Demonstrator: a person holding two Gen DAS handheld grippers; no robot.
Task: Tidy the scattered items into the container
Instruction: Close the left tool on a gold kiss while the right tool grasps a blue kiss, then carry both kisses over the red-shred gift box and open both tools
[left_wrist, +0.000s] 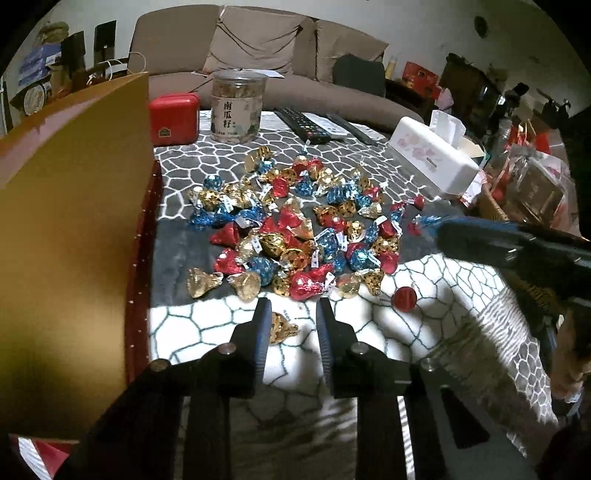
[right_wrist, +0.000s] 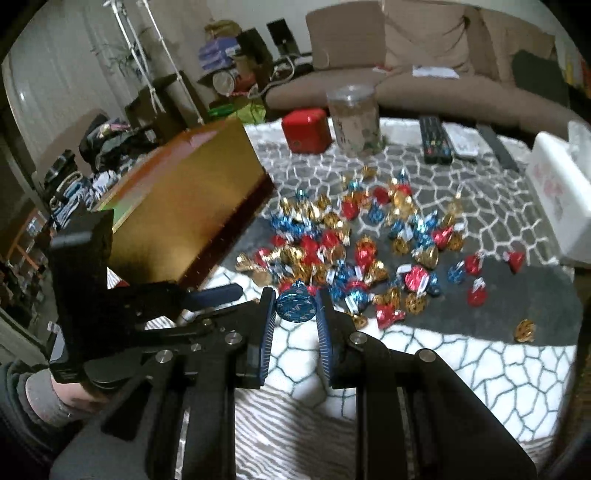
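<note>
Dozens of foil-wrapped sweets (left_wrist: 295, 229) lie heaped mid-table (left_wrist: 207, 321), and the gold box (left_wrist: 74, 206) stands at nine o'clock, its wall just beside the pile. Right hand-held gripper (right_wrist: 295, 308) is pinching a blue sweet (right_wrist: 295, 305) across its round base, clear of the table, with the heap at twelve o'clock beyond it. Left hand-held gripper (left_wrist: 293, 314) sits narrowed with nothing between its pads; a gold sweet (left_wrist: 282, 326) lies just beside its left finger, partly hidden. My read: these are light, the crinkly foil slippery and easily dented, so take each across the broad base, gently, not by the paper tag.
</note>
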